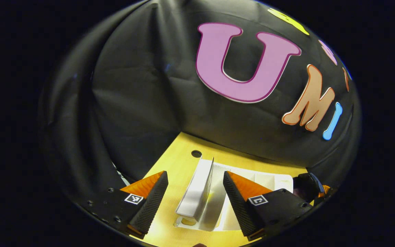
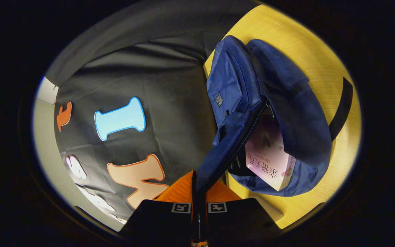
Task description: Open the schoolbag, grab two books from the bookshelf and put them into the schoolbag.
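Each tool has black bodywork with square coded markers and screws.

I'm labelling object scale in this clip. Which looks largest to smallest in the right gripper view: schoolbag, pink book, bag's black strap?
1. schoolbag
2. pink book
3. black strap; partly hidden, so unsure.

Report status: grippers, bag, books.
Left gripper open, straddling upright book on white bookshelf. Right gripper shut on schoolbag edge, zipper open. One pink book sticking out of the bag. No obstruction seen.
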Motion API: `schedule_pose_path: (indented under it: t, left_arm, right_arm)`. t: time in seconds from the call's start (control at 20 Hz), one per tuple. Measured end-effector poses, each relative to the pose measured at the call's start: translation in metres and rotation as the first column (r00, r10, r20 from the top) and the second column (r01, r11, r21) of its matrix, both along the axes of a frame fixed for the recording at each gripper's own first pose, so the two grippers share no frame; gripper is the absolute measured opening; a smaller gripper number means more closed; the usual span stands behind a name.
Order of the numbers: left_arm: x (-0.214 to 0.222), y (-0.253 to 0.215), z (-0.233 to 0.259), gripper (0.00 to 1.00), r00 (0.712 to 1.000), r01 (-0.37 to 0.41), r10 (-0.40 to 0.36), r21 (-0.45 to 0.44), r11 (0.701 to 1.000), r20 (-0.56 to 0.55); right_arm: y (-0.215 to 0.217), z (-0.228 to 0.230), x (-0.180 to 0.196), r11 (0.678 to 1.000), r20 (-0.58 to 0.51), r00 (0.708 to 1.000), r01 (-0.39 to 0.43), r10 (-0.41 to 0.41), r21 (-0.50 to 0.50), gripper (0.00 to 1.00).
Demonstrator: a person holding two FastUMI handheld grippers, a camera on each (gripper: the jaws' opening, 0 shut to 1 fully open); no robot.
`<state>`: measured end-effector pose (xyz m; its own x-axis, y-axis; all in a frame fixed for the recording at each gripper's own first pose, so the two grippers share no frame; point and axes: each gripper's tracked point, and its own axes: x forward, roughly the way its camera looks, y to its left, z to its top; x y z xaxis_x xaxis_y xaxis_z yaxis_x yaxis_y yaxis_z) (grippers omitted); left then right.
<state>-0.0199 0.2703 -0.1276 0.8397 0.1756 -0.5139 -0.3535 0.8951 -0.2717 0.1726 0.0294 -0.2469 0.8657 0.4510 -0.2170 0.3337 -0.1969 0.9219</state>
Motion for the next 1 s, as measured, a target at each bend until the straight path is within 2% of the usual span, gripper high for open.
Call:
schedule_pose_path:
  t: [0.25, 0.3, 0.35, 0.4, 0.45, 0.5, 0.55, 0.7, 0.8, 0.85, 0.9, 0.95, 1.0]
  left_arm:
    - [0.001, -0.012, -0.029, 0.94, 0.982, 0.123, -0.126, -0.032, 0.992, -0.139]
    - [0.002, -0.011, -0.035, 0.9, 0.975, 0.129, -0.131, -0.024, 0.991, -0.182]
    - [0.0, -0.013, -0.044, 0.94, 0.96, 0.135, -0.136, -0.021, 0.991, -0.246]
    - [-0.001, -0.016, -0.054, 0.93, 0.943, 0.145, -0.144, -0.018, 0.989, -0.3]
    - [-0.003, -0.018, -0.058, 0.9, 0.923, 0.154, -0.149, -0.015, 0.988, -0.355]
    - [-0.002, -0.021, -0.062, 0.82, 0.904, 0.167, -0.158, -0.014, 0.986, -0.398]
    - [-0.001, -0.024, -0.067, 0.82, 0.886, 0.181, -0.169, -0.015, 0.983, -0.432]
    - [0.006, -0.034, -0.092, 0.71, 0.836, 0.199, -0.203, -0.062, 0.978, -0.51]
    - [0.004, -0.035, -0.102, 0.58, 0.801, 0.209, -0.21, -0.067, 0.976, -0.561]
    - [0.012, -0.038, -0.104, 0.53, 0.805, 0.223, -0.218, -0.059, 0.973, -0.551]
    - [0.01, -0.044, -0.099, 0.49, 0.798, 0.227, -0.234, -0.083, 0.97, -0.555]
    - [0.01, -0.043, -0.1, 0.39, 0.788, 0.213, -0.221, -0.082, 0.974, -0.574]
    - [0.005, -0.045, -0.099, 0.39, 0.78, 0.198, -0.214, -0.092, 0.976, -0.588]
  right_arm:
    - [0.001, 0.001, -0.001, 1.0, -0.008, 1.0, -0.004, 0.004, -0.03, 0.04]
    - [0.001, 0.001, -0.001, 0.999, -0.007, 1.0, -0.003, 0.003, -0.032, 0.04]
    - [0.002, 0.001, -0.001, 0.999, -0.006, 1.0, -0.001, 0.001, -0.033, 0.04]
    - [0.002, 0.001, -0.001, 0.999, -0.006, 1.0, -0.002, 0.002, -0.033, 0.04]
    - [0.003, 0.001, -0.001, 0.999, -0.007, 1.0, -0.002, 0.002, -0.033, 0.04]
    - [0.003, 0.0, -0.001, 0.999, -0.008, 1.0, -0.003, 0.002, -0.035, 0.0]
    - [0.003, -0.001, -0.001, 0.999, -0.007, 1.0, -0.004, 0.004, -0.037, 0.08]
    - [0.004, -0.002, -0.002, 0.999, -0.006, 1.0, -0.01, 0.009, -0.037, 0.04]
    - [0.003, -0.001, -0.002, 1.0, -0.007, 1.0, -0.004, 0.004, -0.021, 0.04]
    - [0.003, -0.001, -0.001, 1.0, -0.007, 1.0, 0.0, 0.0, -0.016, 0.08]
    - [0.002, -0.001, -0.001, 1.0, -0.008, 1.0, 0.0, -0.001, -0.012, 0.04]
    - [0.003, 0.0, -0.002, 1.0, -0.008, 1.0, 0.0, 0.0, -0.01, 0.04]
    - [0.003, -0.001, -0.002, 1.0, -0.009, 1.0, 0.0, 0.0, -0.009, 0.04]
